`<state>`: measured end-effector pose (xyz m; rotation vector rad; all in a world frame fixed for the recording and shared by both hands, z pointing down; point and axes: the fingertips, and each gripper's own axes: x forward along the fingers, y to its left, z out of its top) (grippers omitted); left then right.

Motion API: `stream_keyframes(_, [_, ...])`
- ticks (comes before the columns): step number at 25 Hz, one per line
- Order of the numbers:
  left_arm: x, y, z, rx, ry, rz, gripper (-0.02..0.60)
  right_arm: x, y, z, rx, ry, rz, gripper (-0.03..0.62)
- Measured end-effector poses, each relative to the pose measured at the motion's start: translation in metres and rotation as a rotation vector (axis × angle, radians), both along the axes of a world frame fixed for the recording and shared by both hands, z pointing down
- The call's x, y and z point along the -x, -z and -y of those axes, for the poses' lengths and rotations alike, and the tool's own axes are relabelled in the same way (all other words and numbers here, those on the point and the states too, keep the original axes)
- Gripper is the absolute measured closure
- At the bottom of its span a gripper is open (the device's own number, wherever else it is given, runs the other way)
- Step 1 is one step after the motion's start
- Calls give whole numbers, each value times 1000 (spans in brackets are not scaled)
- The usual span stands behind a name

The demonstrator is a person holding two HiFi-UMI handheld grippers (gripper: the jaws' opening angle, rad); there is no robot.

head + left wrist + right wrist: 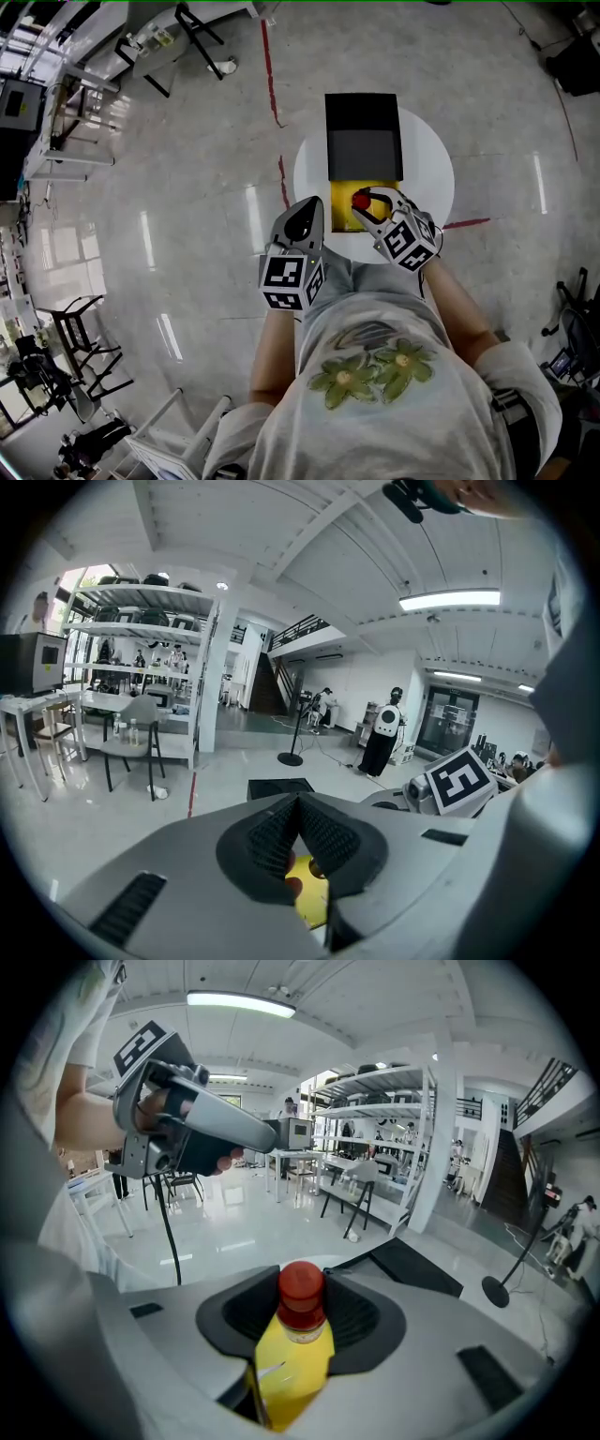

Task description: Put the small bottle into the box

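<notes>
Mostly the risk sits at the round white table (pixel 431 159), where the black box (pixel 364 141) shows a yellow part at its near end. The right gripper (pixel 372 202) pinches the small bottle (pixel 295 1354) high up, by its red cap (pixel 301 1283), over that end, so a crooked descent could catch the box wall or drop the bottle outside. Gripped so high, its body may swing or slip, and the left gripper (pixel 303 214) just beside it, pads pressed together on nothing, could get bumped

The box (pixel 364 150) lies on the tabletop (pixel 427 173). Over its near end, the small bottle (pixel 361 200) sits between the fingers of the right gripper (pixel 377 204) — the left gripper (pixel 302 221) just left.
</notes>
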<state>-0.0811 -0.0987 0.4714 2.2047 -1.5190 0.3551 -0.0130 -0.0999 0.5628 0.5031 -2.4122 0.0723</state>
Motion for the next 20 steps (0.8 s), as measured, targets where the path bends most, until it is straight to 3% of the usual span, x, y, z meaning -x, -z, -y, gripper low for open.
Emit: stream_keyframes(20, [3,-17,15,42,-41,-3,577,-4,-35,8,56,-21,-62,444])
